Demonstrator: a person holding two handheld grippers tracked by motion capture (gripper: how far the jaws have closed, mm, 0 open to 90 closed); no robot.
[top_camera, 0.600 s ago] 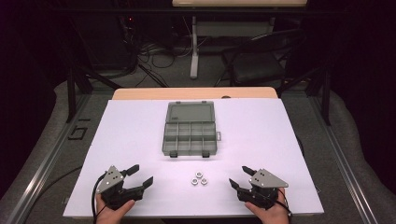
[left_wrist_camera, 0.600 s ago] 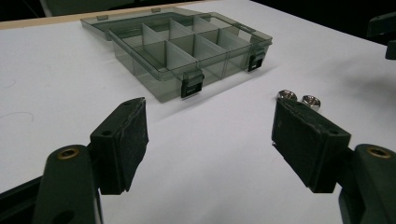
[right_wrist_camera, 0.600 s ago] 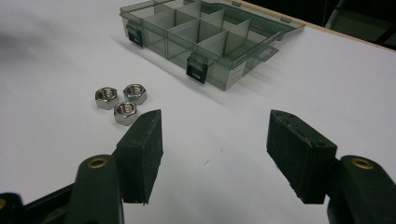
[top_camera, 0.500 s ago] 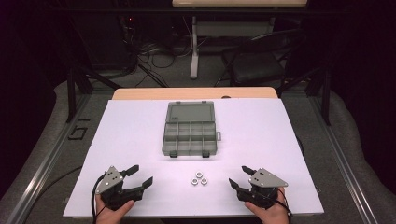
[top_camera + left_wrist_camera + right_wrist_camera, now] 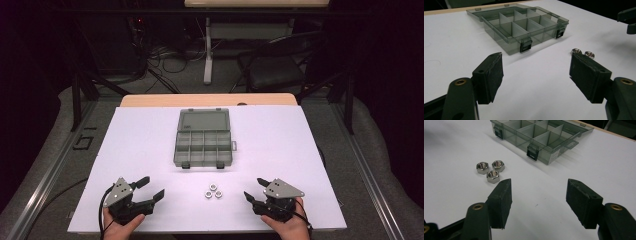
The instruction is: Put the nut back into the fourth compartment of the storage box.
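Note:
Three steel hex nuts (image 5: 213, 191) lie together on the white table top, between my two grippers; they show as a cluster of nuts (image 5: 490, 170) in the right gripper view and as nuts (image 5: 582, 53) partly behind a jaw in the left gripper view. Behind them stands a smoky clear compartment box (image 5: 204, 139) with its lid folded back, also the box (image 5: 524, 27) and the box (image 5: 541, 135). My left gripper (image 5: 150, 188) rests near the front left edge, open and empty. My right gripper (image 5: 254, 189) rests at the front right, open and empty.
The white table top (image 5: 280, 140) sits on a wooden board whose far edge (image 5: 210, 100) shows behind the box. A dark chair (image 5: 275, 70), a stand and cables are on the floor beyond. Metal rails run along both sides.

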